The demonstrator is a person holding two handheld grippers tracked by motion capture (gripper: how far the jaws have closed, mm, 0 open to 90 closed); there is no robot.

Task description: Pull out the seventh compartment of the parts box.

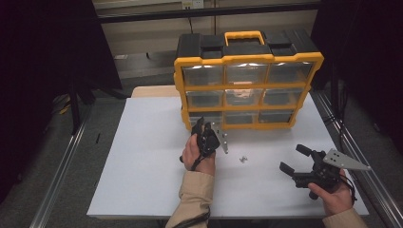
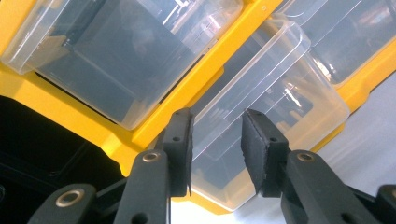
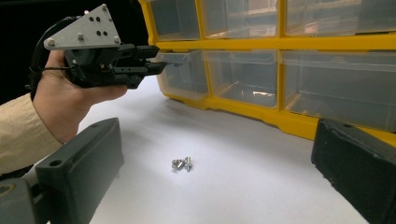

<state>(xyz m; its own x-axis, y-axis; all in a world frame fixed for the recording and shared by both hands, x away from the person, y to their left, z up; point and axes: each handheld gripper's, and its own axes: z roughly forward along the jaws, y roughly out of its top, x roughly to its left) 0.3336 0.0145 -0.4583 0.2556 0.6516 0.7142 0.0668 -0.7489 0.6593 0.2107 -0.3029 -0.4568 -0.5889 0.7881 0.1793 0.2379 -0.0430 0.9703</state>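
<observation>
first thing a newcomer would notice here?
The yellow and black plastic organizer case with clear drawers, upright at the white table's far edge. The left gripper is at its bottom-left clear drawer; small silver screws lie loose between both hands. The right gripper hangs open.

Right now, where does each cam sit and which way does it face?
High view: above the person's side, looking forward and down on the white table and yellow drawer organizer; both forearms, left claw, right claw.
Left gripper view: on the left claw, jaws apart before the bottom-left clear drawer.
Right gripper view: on the right claw, low, facing the organizer across the small screws; left hand at that drawer.
Shared: organizer in all; screws in two.
</observation>
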